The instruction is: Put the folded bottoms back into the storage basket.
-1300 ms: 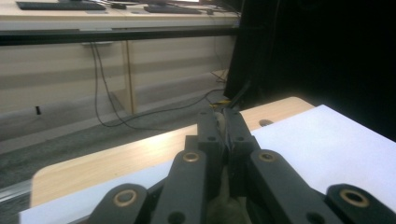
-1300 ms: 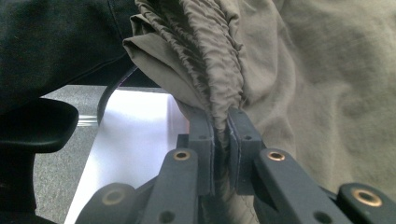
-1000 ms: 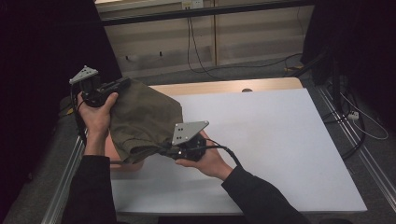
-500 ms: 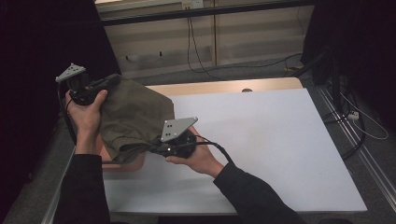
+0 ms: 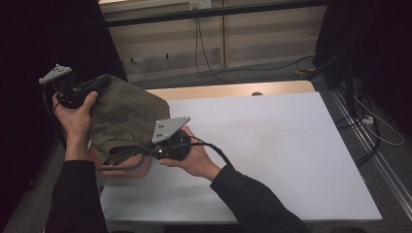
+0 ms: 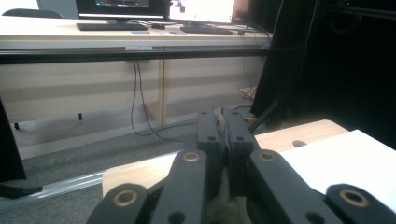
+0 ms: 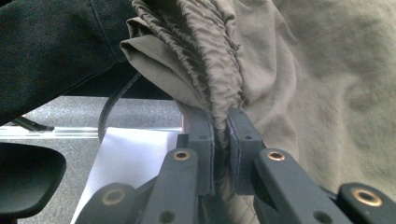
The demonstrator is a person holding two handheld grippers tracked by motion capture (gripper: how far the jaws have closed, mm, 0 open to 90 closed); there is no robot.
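Two grippers, left gripper [image 5: 99,81] and right gripper [image 7: 220,122], each clamped on the olive garment [image 5: 127,114] above the white table [image 5: 272,145].

Wooden desk [image 6: 70,35], grey floor [image 5: 252,73], dangling cables [image 5: 199,43]

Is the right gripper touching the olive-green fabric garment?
Touching. The right gripper view shows the right gripper with its jaws closed on a gathered fold of the olive-green fabric garment, cloth pinched between the pads.
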